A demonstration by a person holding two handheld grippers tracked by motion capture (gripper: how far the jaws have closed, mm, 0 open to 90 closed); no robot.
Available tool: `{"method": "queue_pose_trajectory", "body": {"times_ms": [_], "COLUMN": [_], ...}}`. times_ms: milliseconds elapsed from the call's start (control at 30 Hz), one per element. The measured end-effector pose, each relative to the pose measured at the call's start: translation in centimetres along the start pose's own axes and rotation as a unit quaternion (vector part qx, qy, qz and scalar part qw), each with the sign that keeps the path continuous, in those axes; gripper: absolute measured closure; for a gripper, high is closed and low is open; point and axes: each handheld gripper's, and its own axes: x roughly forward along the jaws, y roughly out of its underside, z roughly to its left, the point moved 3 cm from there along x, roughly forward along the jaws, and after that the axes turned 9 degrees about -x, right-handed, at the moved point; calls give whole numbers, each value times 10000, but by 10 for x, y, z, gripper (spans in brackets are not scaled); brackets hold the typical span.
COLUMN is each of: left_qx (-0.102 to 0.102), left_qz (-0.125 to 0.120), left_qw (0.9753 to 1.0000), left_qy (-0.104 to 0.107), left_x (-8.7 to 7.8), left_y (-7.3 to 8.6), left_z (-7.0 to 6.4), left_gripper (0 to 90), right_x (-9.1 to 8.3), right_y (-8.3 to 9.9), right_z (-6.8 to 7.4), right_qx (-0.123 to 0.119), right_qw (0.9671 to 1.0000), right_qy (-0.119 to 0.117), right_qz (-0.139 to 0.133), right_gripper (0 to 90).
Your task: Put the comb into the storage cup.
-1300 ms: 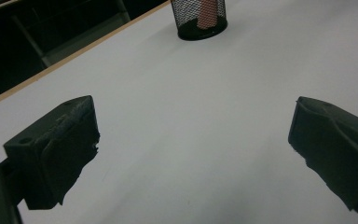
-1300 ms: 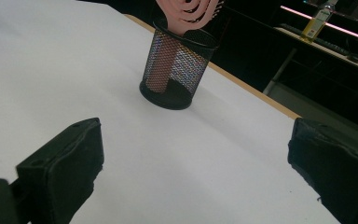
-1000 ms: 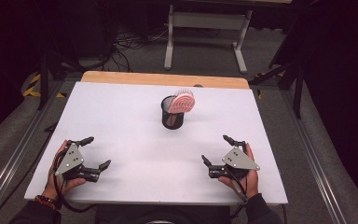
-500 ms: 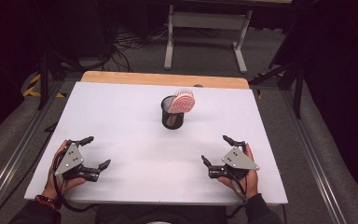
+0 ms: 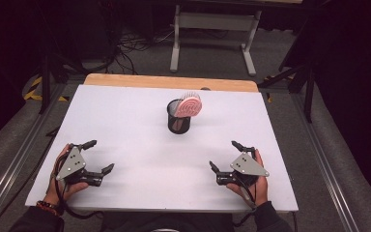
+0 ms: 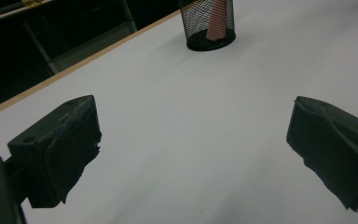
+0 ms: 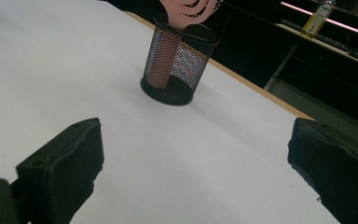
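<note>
A black mesh cup (image 5: 178,122) stands upright at the middle back of the white table (image 5: 125,121). A pink brush (image 5: 189,105) sits in it, head up, handle down inside the mesh. The cup (image 6: 209,23) is far ahead in the left gripper view, and the cup (image 7: 177,65) with the brush head (image 7: 189,8) lies ahead in the right gripper view. My left gripper (image 5: 100,155) rests open at the table's near left. My right gripper (image 5: 224,155) rests open at the near right. Both jaws stand wide apart with nothing between them.
A wooden strip (image 5: 169,81) runs along the table's far edge. Beyond it stands a grey metal frame (image 5: 212,24) on a carpeted floor with cables. A bottle (image 7: 318,14) stands on a distant shelf in the right gripper view.
</note>
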Motion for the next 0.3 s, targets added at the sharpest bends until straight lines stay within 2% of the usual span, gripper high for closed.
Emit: {"method": "queue_pose_trajectory", "body": {"times_ms": [300], "left_qx": [-83], "left_qz": [-28], "left_qw": [10000], "left_qy": [38], "left_x": [1], "left_y": [-1], "left_z": [0], "left_gripper": [38], "right_x": [-1], "right_y": [4], "right_z": [-6], "right_qx": [116], "right_qw": [9999], "right_qy": [67], "right_qz": [12], "right_gripper": [44]}}
